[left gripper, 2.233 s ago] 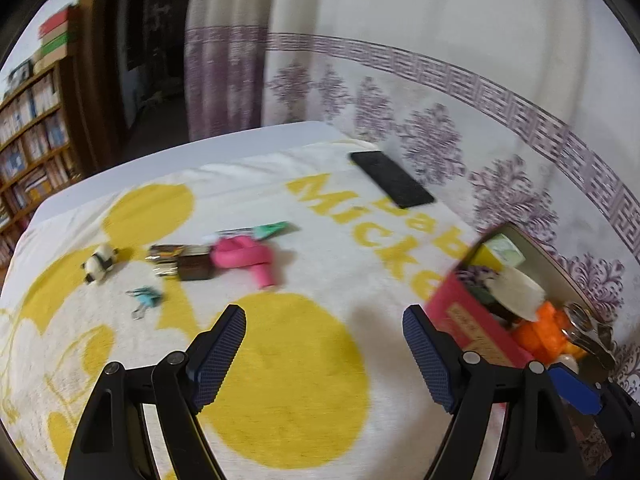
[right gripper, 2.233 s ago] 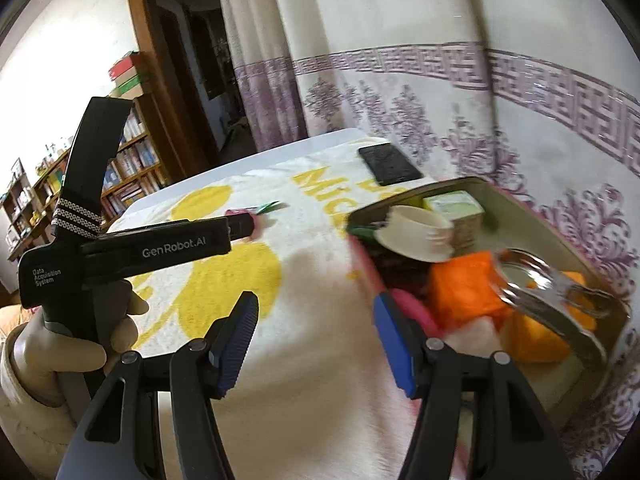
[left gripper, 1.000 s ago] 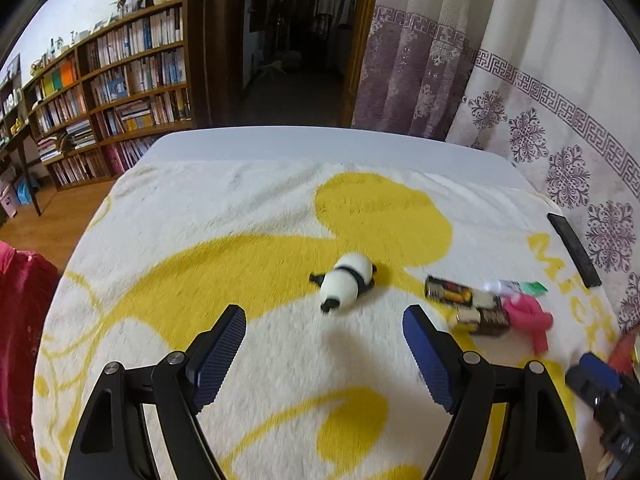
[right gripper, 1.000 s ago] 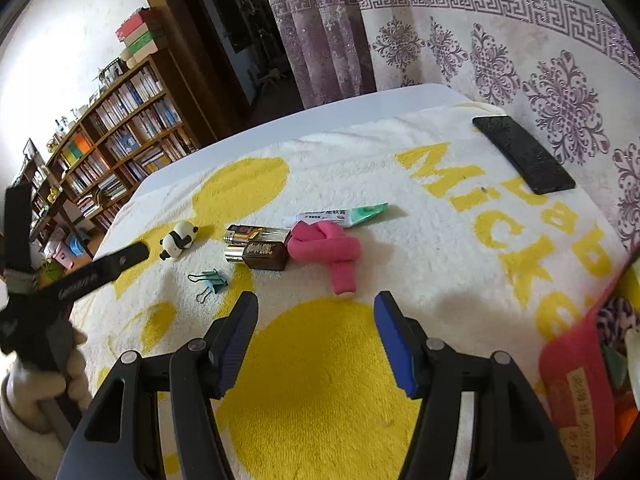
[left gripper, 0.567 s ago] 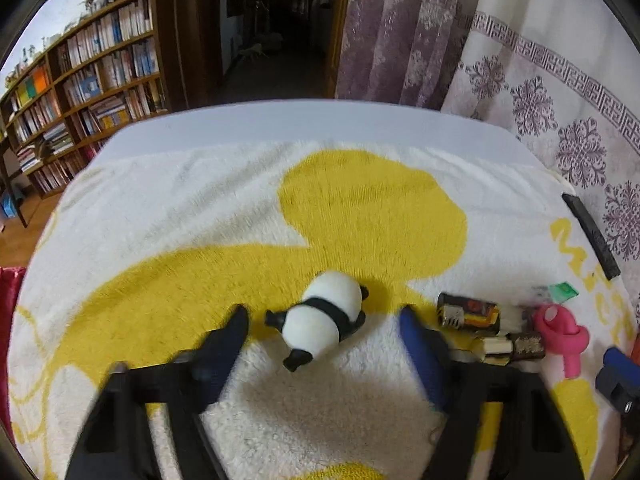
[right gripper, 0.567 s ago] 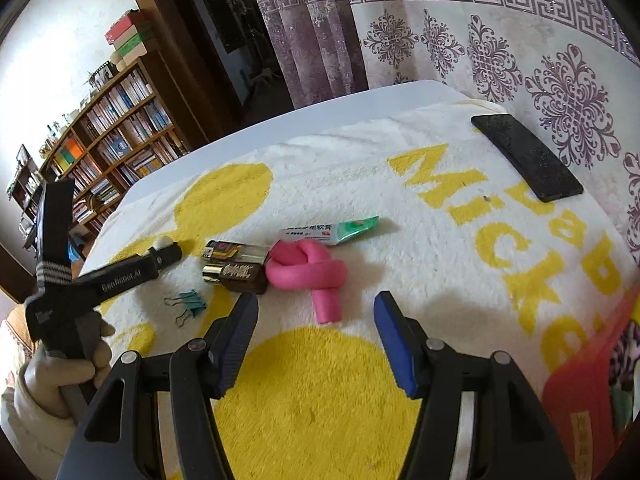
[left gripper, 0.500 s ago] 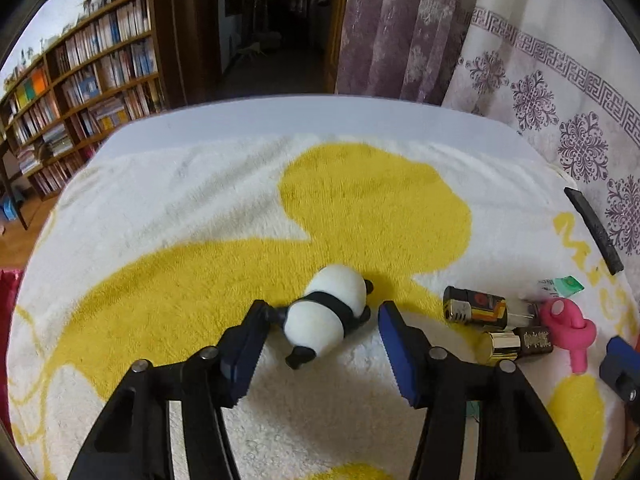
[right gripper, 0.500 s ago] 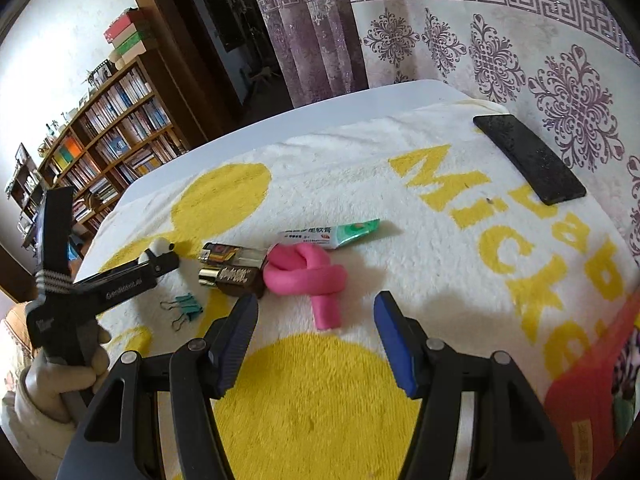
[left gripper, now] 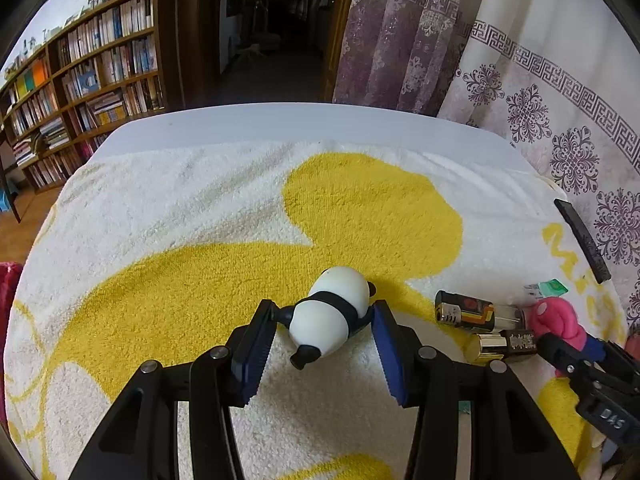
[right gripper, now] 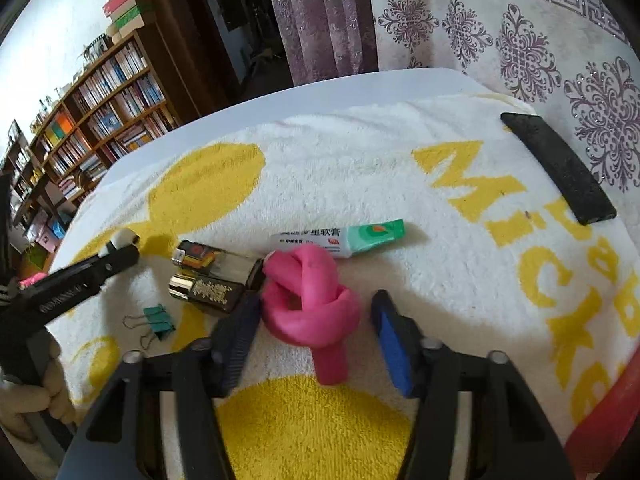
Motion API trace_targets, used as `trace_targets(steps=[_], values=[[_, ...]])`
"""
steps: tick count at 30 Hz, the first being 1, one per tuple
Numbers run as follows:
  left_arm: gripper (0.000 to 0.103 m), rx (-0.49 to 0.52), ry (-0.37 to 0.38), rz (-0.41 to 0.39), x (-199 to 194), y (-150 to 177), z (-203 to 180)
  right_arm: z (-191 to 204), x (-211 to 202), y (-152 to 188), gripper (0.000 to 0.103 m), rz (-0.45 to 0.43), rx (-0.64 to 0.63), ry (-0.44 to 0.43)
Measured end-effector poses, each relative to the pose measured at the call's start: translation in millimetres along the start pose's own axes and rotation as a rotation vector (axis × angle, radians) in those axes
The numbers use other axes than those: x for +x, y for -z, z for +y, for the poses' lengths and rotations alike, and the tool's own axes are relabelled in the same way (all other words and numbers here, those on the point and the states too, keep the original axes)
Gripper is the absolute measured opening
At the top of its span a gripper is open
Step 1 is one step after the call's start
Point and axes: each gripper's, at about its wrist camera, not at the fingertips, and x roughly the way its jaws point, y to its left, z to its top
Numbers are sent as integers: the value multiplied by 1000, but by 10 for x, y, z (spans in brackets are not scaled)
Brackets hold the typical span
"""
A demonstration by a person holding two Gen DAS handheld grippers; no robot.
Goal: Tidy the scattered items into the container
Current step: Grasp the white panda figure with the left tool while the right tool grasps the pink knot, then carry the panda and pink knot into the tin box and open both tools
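Left of the lighters (left gripper: 480, 314), the left gripper (left gripper: 324, 342) is closing on the panda (left gripper: 332, 314), pads touching its sides, so a lift looks near. Right of them, the right gripper (right gripper: 310, 334), just narrowing, is straddling the pink knot (right gripper: 310, 300), not yet pinching.

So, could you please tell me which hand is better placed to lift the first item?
Left. Its claw has just been closing and brackets the panda toy. The right claw, also closing, sits around the pink knot with visible gaps.
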Motion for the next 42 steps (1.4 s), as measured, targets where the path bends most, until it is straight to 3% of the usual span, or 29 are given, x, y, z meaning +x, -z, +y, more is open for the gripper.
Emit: trace_targets(steps=[1, 12, 24, 33, 42], values=[[50, 2, 0, 1, 2, 2, -8, 11, 1, 5, 47, 0, -10, 8], [50, 1, -2, -12, -44, 14, -36, -20, -329, 113, 46, -68, 19, -14], [50, 63, 42, -78, -513, 124, -390, -118, -1021, 335, 46, -156, 69, -28], [50, 123, 116, -111, -949, 334, -859, -314, -1579, 585, 46, -240, 100, 8], [50, 243, 227, -124, -1273, 554, -1584, -931, -2146, 834, 46, -319, 203, 105]])
